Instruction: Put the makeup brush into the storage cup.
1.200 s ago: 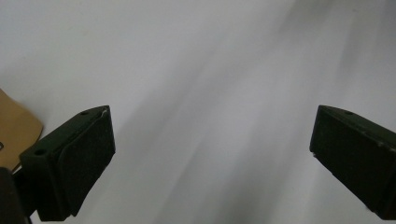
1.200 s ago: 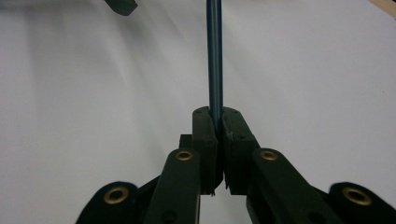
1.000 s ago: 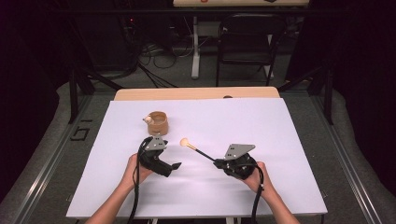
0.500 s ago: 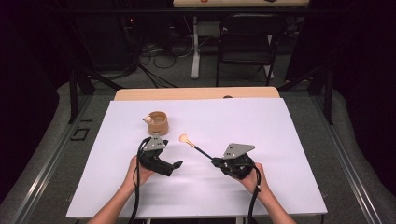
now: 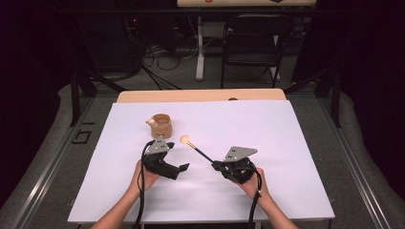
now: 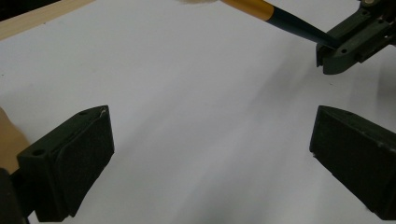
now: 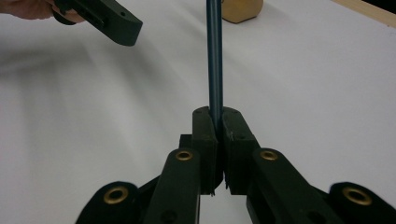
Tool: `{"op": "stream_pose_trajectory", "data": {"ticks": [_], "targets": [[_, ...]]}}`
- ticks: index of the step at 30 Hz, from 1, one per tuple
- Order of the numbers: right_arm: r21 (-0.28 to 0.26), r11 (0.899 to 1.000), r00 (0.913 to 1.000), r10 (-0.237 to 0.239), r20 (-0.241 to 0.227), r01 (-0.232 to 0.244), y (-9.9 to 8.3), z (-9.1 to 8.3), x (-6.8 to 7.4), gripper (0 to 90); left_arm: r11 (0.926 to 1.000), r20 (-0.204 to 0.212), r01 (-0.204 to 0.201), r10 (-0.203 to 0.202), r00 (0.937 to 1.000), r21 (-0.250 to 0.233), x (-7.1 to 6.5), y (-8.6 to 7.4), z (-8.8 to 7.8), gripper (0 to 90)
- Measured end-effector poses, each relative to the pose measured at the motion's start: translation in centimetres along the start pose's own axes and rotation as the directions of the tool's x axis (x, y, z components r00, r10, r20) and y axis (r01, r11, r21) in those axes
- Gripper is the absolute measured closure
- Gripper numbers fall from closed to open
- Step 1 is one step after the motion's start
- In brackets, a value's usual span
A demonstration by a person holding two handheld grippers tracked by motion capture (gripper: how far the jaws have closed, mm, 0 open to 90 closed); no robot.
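The brush [image 5: 197,149] lies along a slant, its dark handle clamped at the end in my right gripper [image 5: 216,165] and its pale bristle tip pointing up and away toward the wooden cup [image 5: 161,125], stopping just short of it. My left gripper [image 5: 180,168] sits near the cup with jaws spread wide, holding nothing, over the white table [image 5: 286,143].

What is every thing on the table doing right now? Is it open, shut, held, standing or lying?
Brush: held by its dark handle, bristle tip pointing toward the cup, above the sheet.
Right gripper: shut on the brush handle.
Left gripper: open, nothing between its jaws.
Cup: upright on the sheet, apart from both grippers.
White sheet: lying flat over the table.
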State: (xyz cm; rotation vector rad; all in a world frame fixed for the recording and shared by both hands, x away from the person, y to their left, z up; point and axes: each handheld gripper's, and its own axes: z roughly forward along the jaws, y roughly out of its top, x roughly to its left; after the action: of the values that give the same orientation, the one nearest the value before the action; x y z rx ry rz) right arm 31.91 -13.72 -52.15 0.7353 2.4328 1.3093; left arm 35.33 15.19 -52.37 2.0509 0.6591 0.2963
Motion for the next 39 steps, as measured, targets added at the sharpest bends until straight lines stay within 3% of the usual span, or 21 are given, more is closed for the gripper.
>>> {"op": "stream_pose_trajectory", "data": {"ticks": [4,11,15,19,20,24,29,35,37,38,39], "targets": [[-0.007,1.0,0.9999,0.011,0.009,-0.011,0.1,0.2,0.2,85.5,0.9993,0.031,0.026,-0.025,0.9992,-0.027,0.0,-0.1,-0.1,0.0],[-0.03,0.999,0.9993,0.036,-0.005,-0.036,0.1,0.7,0.4,85.5,0.9983,0.016,0.046,-0.046,0.9988,-0.036,0.0,0.0,0.1,0.0],[-0.039,0.998,0.9991,0.042,0.001,-0.042,0.2,0.9,0.7,85.5,0.9981,0.021,0.047,-0.046,0.9987,-0.04,0.0,0.1,0.1,0.0],[-0.047,0.998,0.9988,0.049,0.001,-0.048,0.2,1.2,0.8,85.5,0.9966,0.028,0.063,-0.062,0.9977,-0.053,0.1,0.2,0.0,0.0],[-0.049,0.998,0.9989,0.047,0.005,-0.046,0.2,1.3,1.0,85.5,0.9947,0.03,0.085,-0.083,0.9961,-0.059,0.2,0.2,0.0,0.3],[-0.05,0.998,0.9988,0.048,0.009,-0.047,0.3,1.5,1.1,85.4,0.994,0.046,0.089,-0.086,0.9952,-0.064,0.2,0.3,0.1,1.4],[-0.05,0.997,0.9984,0.056,0.002,-0.056,0.3,2.2,1.3,85.4,0.9938,0.056,0.078,-0.074,0.9957,-0.079,0.0,0.5,0.0,13.5],[-0.052,0.997,0.998,0.064,0.001,-0.064,0.3,2.7,1.6,85.4,0.9915,0.066,0.087,-0.081,0.9946,-0.097,-0.1,0.7,0.0,19.3],[-0.054,0.996,0.9979,0.064,-0.005,-0.064,0.4,2.9,1.7,85.4,0.9903,0.068,0.09,-0.083,0.9942,-0.106,-0.1,0.7,0.0,24.4],[-0.053,0.997,0.998,0.063,-0.003,-0.064,0.4,3.1,1.9,85.4,0.9897,0.071,0.09,-0.082,0.9941,-0.111,-0.1,0.7,0.0,31.4],[-0.053,0.997,0.998,0.063,-0.003,-0.064,0.4,3.1,1.9,85.4,0.9893,0.065,0.091,-0.084,0.9944,-0.114,-0.1,0.7,0.0,31.4]]}}
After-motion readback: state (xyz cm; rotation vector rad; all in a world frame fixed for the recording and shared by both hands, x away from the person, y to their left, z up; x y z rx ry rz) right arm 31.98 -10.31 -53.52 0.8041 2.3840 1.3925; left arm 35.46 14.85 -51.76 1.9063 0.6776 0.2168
